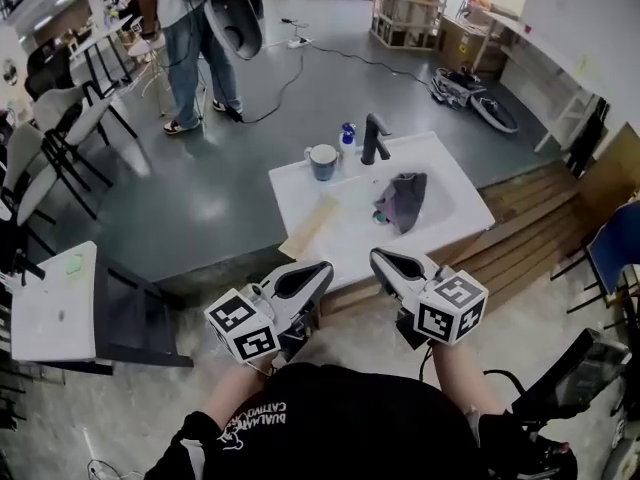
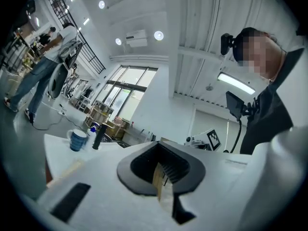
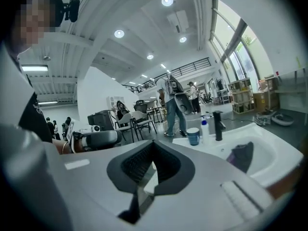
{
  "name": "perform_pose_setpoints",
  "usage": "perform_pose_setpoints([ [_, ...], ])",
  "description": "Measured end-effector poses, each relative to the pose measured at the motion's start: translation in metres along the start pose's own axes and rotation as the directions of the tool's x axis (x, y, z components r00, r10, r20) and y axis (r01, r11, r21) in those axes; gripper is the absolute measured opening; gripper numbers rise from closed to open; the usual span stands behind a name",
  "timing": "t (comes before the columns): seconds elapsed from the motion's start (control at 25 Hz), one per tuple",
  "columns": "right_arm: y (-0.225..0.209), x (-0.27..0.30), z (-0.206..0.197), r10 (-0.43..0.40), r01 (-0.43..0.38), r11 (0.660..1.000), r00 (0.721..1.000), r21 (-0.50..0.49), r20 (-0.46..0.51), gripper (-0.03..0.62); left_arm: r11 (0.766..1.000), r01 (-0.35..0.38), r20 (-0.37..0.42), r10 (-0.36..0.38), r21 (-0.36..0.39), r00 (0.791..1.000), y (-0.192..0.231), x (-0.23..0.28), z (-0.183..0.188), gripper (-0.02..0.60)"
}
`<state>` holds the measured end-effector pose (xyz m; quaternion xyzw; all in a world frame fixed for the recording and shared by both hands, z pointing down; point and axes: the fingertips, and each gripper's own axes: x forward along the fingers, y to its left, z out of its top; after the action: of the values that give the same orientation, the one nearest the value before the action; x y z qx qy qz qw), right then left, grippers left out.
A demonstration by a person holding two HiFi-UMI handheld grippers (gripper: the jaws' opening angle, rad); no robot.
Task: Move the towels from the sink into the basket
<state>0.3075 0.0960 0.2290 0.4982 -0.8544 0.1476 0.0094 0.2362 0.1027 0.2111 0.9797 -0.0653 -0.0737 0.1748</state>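
A dark grey towel (image 1: 403, 200) lies crumpled in the basin of the white sink (image 1: 455, 203), right of the black faucet (image 1: 373, 140). The right gripper view shows the same towel (image 3: 242, 155) in the sink (image 3: 272, 154), ahead and to the right. Both grippers hang side by side in front of the counter's near edge, short of the sink. My left gripper (image 1: 320, 268) is shut with nothing in it. So is my right gripper (image 1: 378, 256), whose jaws meet on nothing (image 3: 147, 172). No basket shows in any view.
A blue mug (image 1: 322, 161) and a soap bottle (image 1: 347, 136) stand beside the faucet. A tan strip (image 1: 310, 226) lies on the counter's left part. A wooden platform (image 1: 525, 233) lies right, a white table (image 1: 50, 313) left, and a person (image 1: 195, 38) stands far back.
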Motion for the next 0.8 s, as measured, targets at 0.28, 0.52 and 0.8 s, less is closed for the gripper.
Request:
perform_pose_setpoints([
  [0.28,-0.083,-0.103,-0.022,-0.127,0.125,0.983,0.992,0.134,0.003,0.006,0.994,0.081,-0.057,-0.085,-0.075,0.995,-0.046,0.100,-0.054,-0.002],
  [0.52,-0.125,-0.145,-0.040,-0.197,0.190,0.952,0.980,0.242,0.007,0.006,0.990,0.090,-0.112,-0.102,-0.105,0.988,-0.056,0.138,-0.074,-0.002],
  [0.8,-0.165,-0.133,-0.055,-0.225,0.212,0.921,0.974,0.326,0.002,0.006,0.986,0.080,-0.155,-0.103,-0.148,0.982,-0.016,0.165,-0.088,-0.002],
])
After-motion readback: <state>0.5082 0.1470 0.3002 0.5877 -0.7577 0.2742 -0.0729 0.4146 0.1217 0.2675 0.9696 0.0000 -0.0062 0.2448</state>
